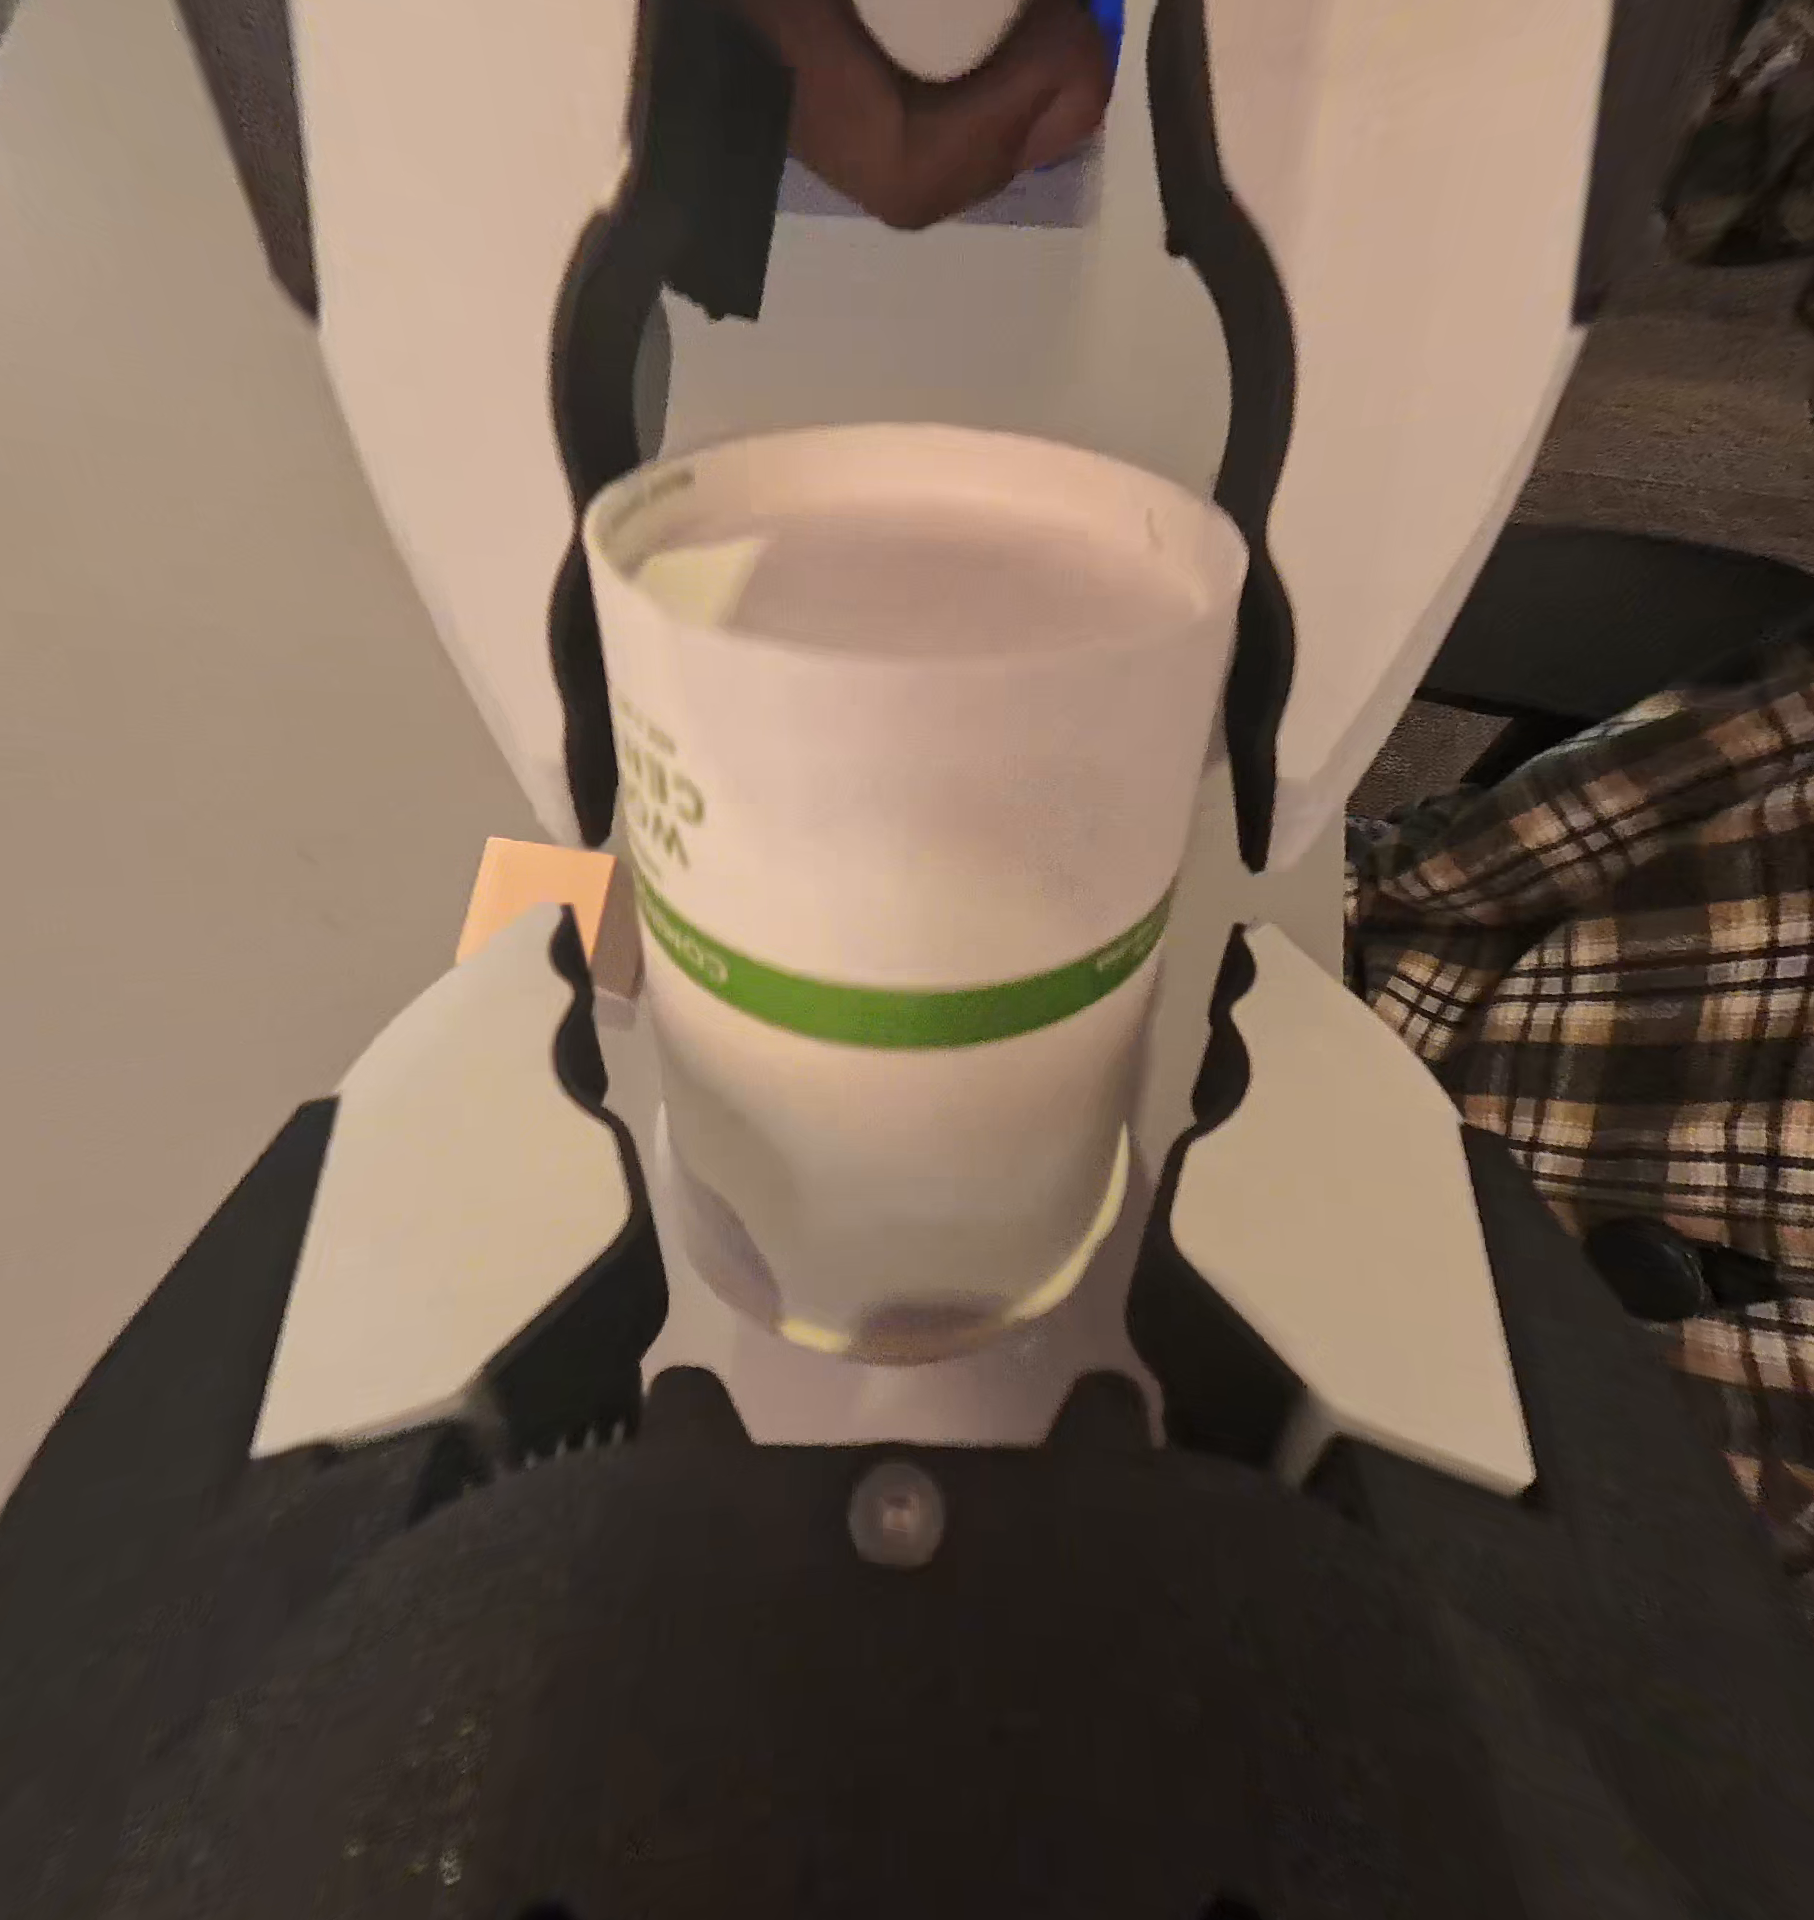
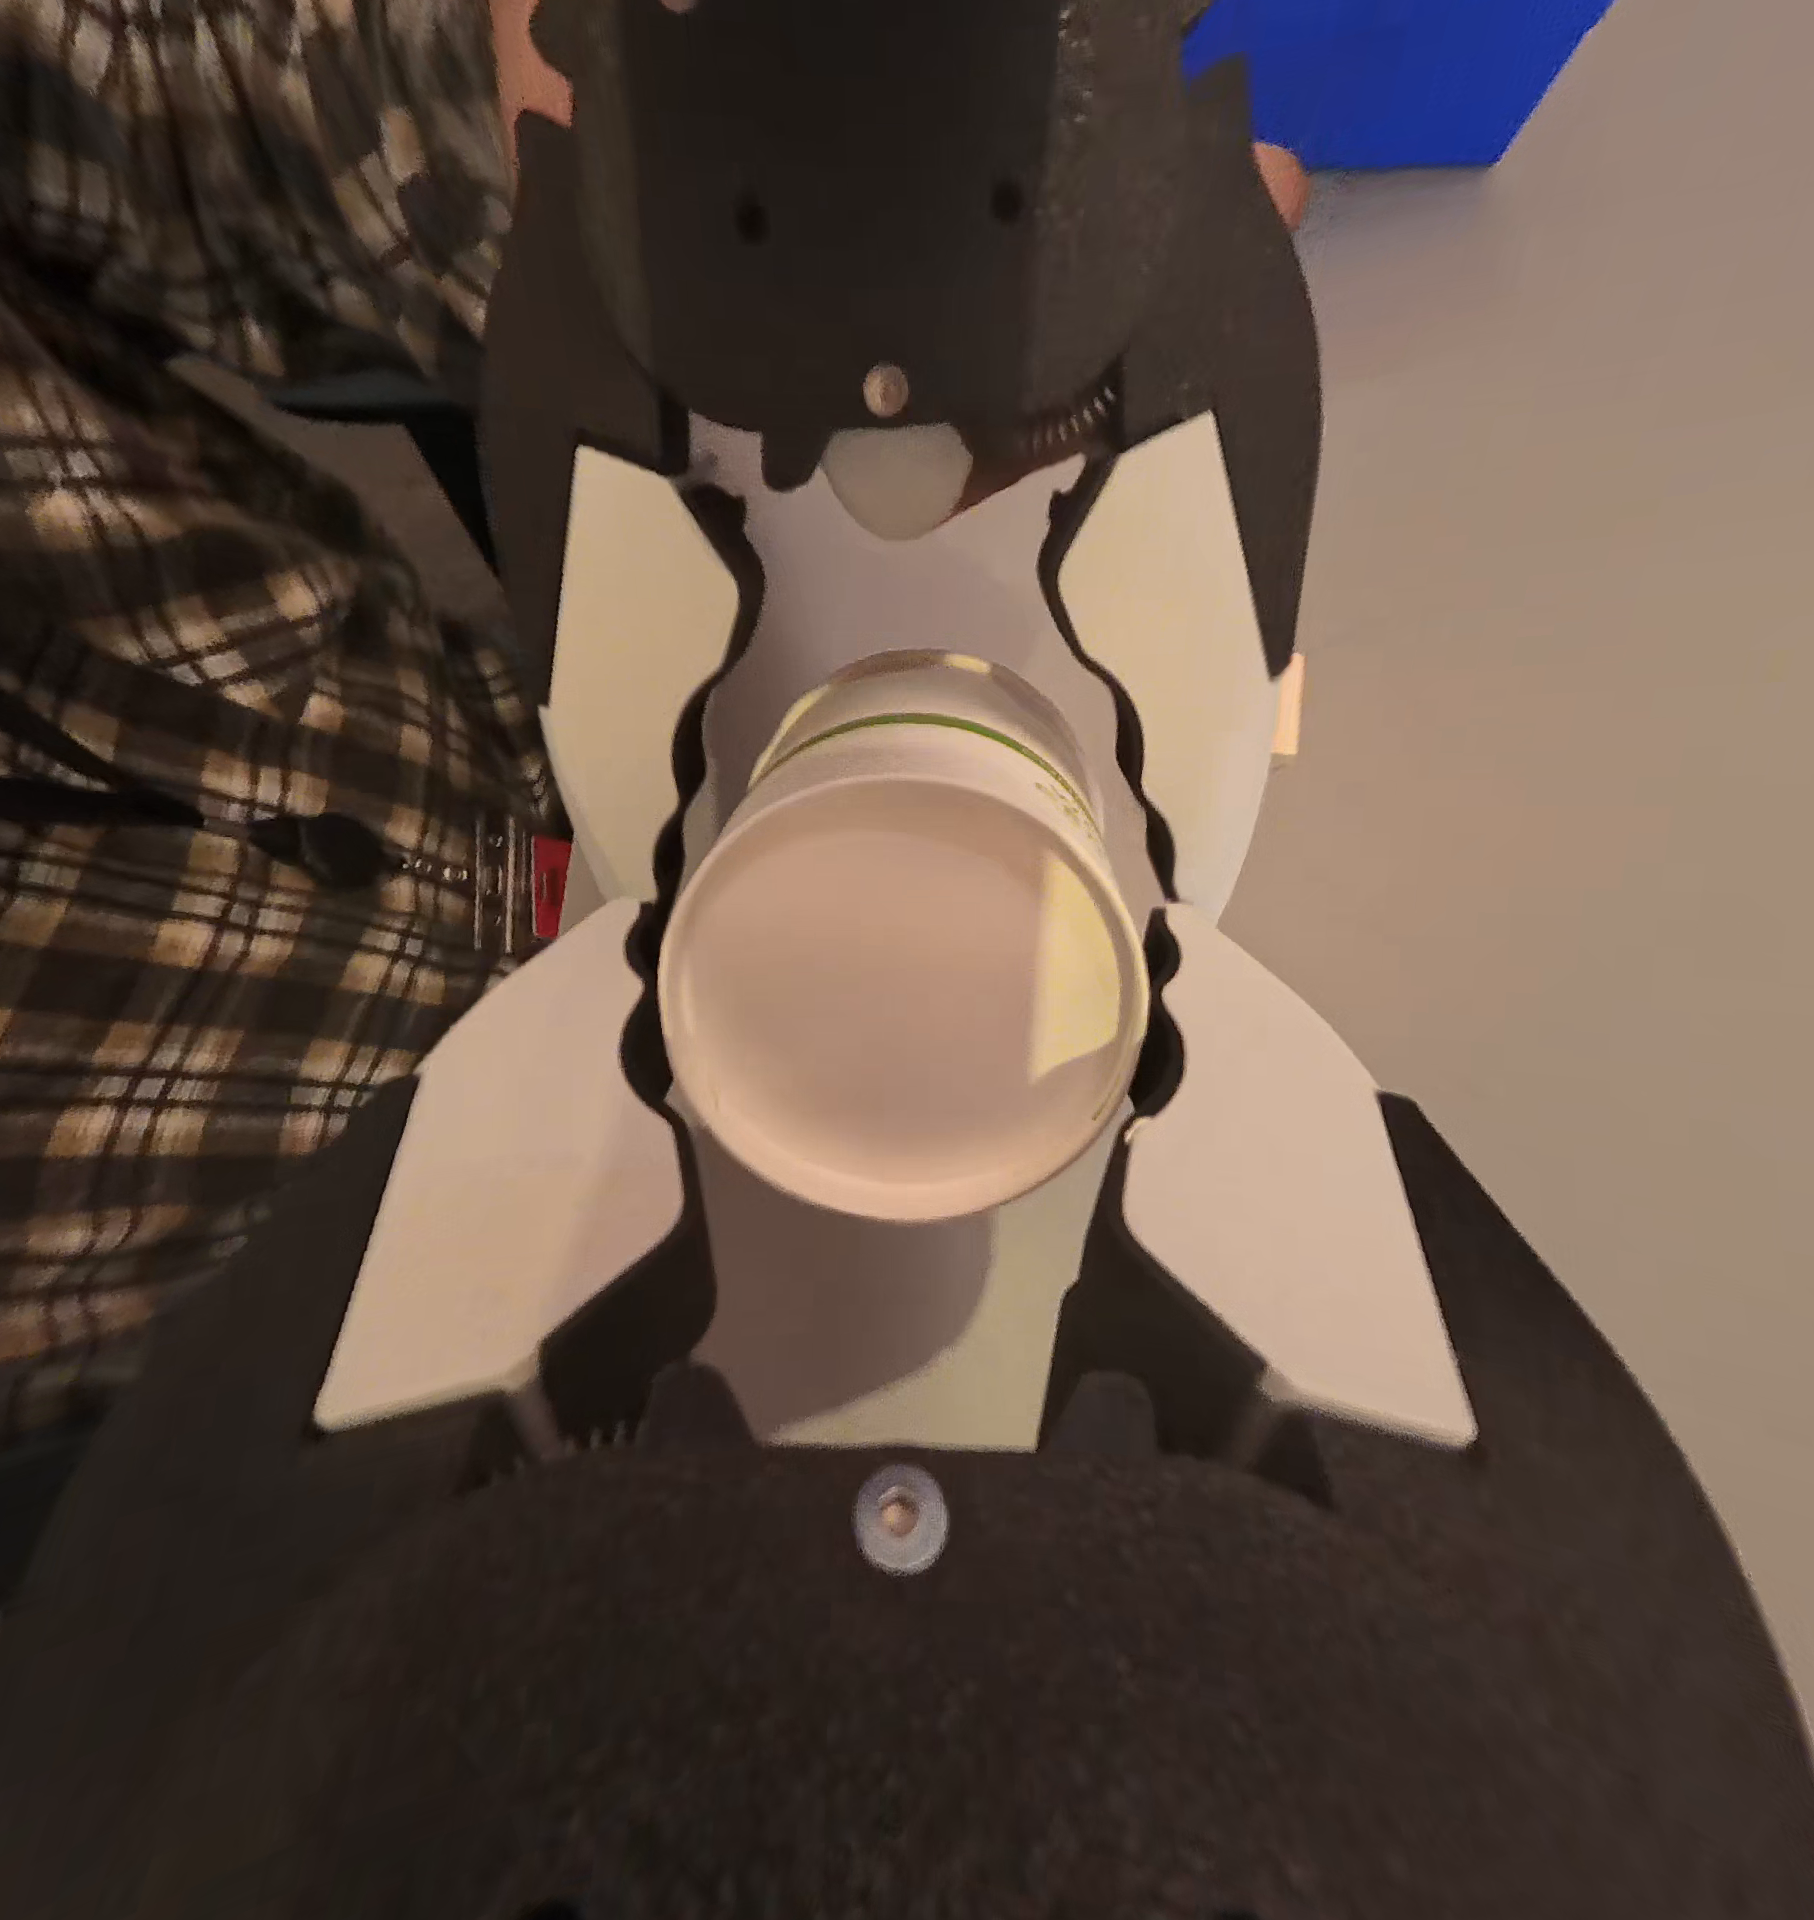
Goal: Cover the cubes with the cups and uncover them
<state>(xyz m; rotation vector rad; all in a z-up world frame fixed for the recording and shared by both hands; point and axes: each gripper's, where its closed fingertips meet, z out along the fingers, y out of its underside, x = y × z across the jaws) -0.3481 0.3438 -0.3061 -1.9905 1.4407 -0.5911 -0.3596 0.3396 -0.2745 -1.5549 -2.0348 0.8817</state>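
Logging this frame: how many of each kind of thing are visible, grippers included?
White paper cup: 1
Wooden cube: 1
Blue box: 1
Grippers: 2, the left gripper and the right gripper
Total: 5

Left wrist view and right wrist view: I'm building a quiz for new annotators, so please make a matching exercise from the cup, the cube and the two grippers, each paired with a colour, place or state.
Things:
1. cup
2. cube
3. left gripper
4. right gripper

Descriptions:
A. open, its fingers on either side of the cup near the rim, with gaps
B. shut on the cup's closed base end
C. white with a green band
D. pale wood, beside the cup, uncovered

Pairs: 1-C, 2-D, 3-A, 4-B
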